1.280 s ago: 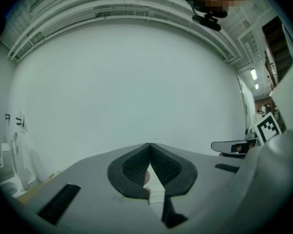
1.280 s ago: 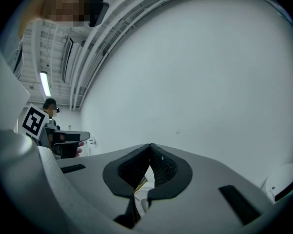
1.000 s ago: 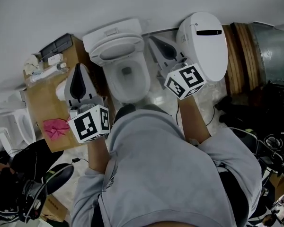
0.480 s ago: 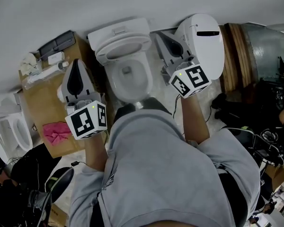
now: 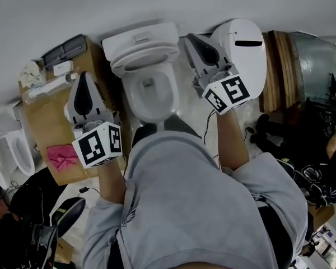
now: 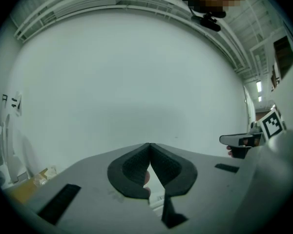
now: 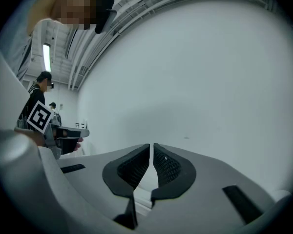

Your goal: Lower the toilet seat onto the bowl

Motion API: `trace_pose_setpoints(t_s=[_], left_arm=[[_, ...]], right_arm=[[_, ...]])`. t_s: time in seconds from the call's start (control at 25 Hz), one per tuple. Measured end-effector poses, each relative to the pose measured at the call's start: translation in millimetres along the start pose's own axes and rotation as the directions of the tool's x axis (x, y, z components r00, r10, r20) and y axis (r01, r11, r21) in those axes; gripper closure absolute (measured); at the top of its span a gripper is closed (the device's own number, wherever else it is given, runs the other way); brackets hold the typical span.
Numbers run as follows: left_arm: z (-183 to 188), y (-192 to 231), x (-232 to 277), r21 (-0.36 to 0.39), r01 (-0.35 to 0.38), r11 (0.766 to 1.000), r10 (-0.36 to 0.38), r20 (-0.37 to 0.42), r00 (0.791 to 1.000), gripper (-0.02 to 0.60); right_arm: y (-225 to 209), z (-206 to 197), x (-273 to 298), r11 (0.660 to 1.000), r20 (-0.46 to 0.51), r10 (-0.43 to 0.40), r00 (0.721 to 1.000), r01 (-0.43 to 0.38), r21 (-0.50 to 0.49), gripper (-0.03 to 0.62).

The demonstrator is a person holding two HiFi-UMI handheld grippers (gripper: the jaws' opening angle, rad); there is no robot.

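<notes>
Against white wall (image 5: 157,1): toilet (image 5: 147,74), pale floor (image 5: 186,106)

A light grey short-sleeved T-shirt (image 5: 185,206) covers the torso. The grey plastic left gripper (image 5: 83,77) and right gripper (image 5: 189,37) bear black ribbed pads (image 6: 132,167) and white cubes (image 5: 98,144) with black square markers.

Left gripper (image 5: 83,76), right gripper (image 5: 190,38), jaws together
</notes>
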State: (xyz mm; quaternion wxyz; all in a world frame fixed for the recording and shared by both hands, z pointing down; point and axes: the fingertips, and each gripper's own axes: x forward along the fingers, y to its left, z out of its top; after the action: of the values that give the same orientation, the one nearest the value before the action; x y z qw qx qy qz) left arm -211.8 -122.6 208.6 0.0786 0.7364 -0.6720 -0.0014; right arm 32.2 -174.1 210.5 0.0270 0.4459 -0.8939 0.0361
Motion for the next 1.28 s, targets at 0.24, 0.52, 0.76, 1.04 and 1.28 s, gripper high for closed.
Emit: trace_pose_setpoints(t_s=[0.24,0.52,0.76,1.04,1.28], left_arm=[[-9,-4,25,-0.018,-0.023,1.0,0.023,-0.016,1.0,0.581],[-19,-9,36,0.007,-0.035,0.999,0.035,-0.041,0.999,0.581],[-34,-11,43,0.021,-0.04,0.999,0.042,-0.073,0.996,0.581],[-48,-6,45,0.02,-0.041,0.999,0.042,-0.077,0.996,0.581],[-53,-10,41,0.022,-0.05,0.999,0.051,-0.081,0.995,0.581]], right_arm=[[-27,-7,23,0.999,0.004,0.04,0.999,-0.04,0.024,0.592],[-38,-29,41,0.996,-0.022,0.088,0.996,-0.087,0.019,0.563],[-39,-58,55,0.991,-0.066,0.127,0.99,-0.124,0.056,0.553],[-28,-85,59,0.988,-0.123,0.154,0.98,-0.15,0.04,0.545],[-31,-101,56,0.987,-0.15,0.155,0.976,-0.148,0.057,0.54]])
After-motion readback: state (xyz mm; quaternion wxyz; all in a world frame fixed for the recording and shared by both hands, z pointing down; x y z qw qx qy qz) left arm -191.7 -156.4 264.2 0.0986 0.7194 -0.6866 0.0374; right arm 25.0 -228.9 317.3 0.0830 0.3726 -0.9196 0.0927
